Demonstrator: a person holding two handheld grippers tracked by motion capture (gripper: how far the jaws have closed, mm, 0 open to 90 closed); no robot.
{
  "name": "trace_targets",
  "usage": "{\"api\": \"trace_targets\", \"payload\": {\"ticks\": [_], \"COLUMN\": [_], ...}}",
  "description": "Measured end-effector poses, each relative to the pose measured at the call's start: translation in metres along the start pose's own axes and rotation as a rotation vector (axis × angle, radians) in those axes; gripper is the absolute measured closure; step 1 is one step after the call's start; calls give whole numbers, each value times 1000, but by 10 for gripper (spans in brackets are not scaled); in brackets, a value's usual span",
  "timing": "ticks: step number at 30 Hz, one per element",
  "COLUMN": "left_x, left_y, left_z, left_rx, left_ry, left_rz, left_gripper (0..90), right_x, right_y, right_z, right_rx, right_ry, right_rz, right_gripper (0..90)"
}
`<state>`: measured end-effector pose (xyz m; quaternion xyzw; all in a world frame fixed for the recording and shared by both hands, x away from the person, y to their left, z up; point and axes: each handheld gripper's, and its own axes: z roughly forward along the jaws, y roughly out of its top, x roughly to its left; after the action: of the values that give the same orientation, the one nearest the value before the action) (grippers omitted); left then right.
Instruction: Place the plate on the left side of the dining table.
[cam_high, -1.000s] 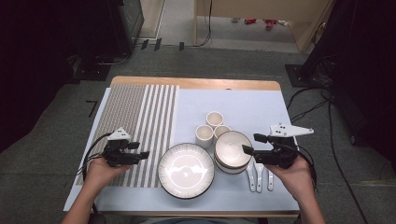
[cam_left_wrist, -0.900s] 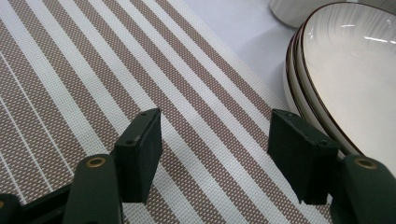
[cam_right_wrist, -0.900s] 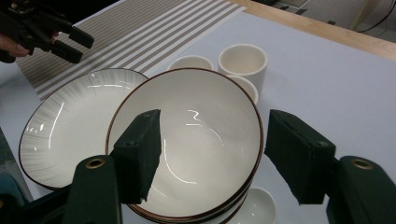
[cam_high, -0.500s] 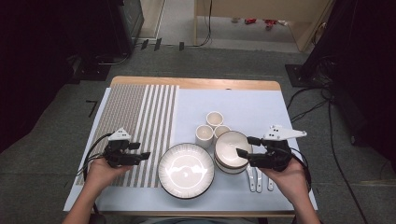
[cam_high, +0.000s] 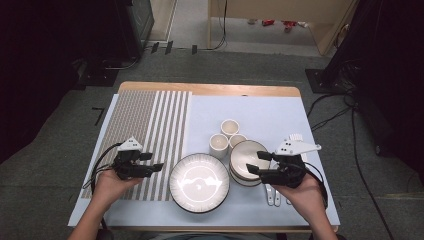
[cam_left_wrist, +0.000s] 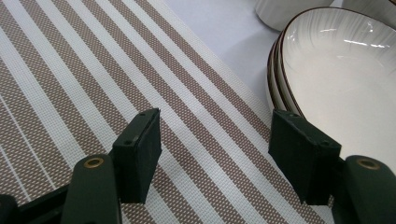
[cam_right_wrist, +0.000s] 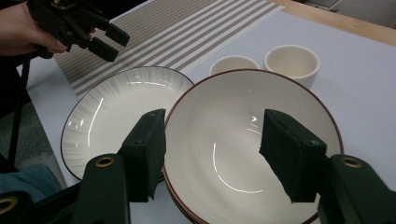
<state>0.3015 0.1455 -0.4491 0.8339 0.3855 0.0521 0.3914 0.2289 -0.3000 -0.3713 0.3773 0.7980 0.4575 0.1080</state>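
Right gripper (cam_right_wrist: 210, 154) with jaws apart and just lately narrowing, nothing pinched between them, hovering over the near rim of the stacked bowls (cam_right_wrist: 254, 140). Directly beneath and ahead of the jaws: the top bowl's pale inside, brown-edged, with at least one more bowl rim peeking out below. Beside the left jaw, touching or nearly touching the stack: a wide ribbed plate (cam_right_wrist: 116, 112). Beyond the far rim of the bowls: two small cream cups (cam_right_wrist: 292, 63), a third seen from above (cam_high: 218, 145). Behind the right gripper (cam_high: 260, 163), partly covered by the hand: white spoons (cam_high: 272, 195), only their handles clear. Nothing standing between jaws and bowl.

Left gripper (cam_left_wrist: 215, 144) likewise with jaws apart, empty, over the striped placemat (cam_left_wrist: 93, 79). By the right jaw: the edge of the plate (cam_left_wrist: 336, 79), cut off by the frame, looking like two or three rims stacked, count hard to settle. Farther ahead, a cup base clipped at the top edge. From above, left gripper (cam_high: 150, 162) just short of the plate, well apart from the bowls (cam_high: 245, 162). All resting on a pale cloth (cam_high: 260, 112) over a wooden table (cam_high: 210, 89); dark surroundings too dim to read.
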Motion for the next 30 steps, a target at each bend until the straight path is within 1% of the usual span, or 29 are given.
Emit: {"api": "trace_targets", "payload": {"ticks": [3,7,9,10,12,20,30], "left_x": [-1,-3,-4,-4,-5,-6,-7], "left_y": [0,1,1,1,1,2,2], "left_z": [1,0,0,0,0,0,1], "left_rx": [2,-9,-11,-14,-16,-12,-13], "left_ry": [0,3,-1,-1,1,-2,-3], "left_rz": [8,19,23,31,34,38,44], "left_gripper": [350,348,348,348,347,344,345], "right_x": [3,7,9,10,12,18,24], "right_y": [0,-2,-3,-3,-4,-8,-11], "right_z": [0,0,-1,-1,-1,2,4], "right_rx": [-1,-4,-27,-33,-34,-23,-11], "right_ry": [4,2,-4,-6,-8,3,28], "right_rz": [-10,-19,-29,-30,-31,-42,-46], "right_gripper": [419,426,435,441,444,460,537]}}
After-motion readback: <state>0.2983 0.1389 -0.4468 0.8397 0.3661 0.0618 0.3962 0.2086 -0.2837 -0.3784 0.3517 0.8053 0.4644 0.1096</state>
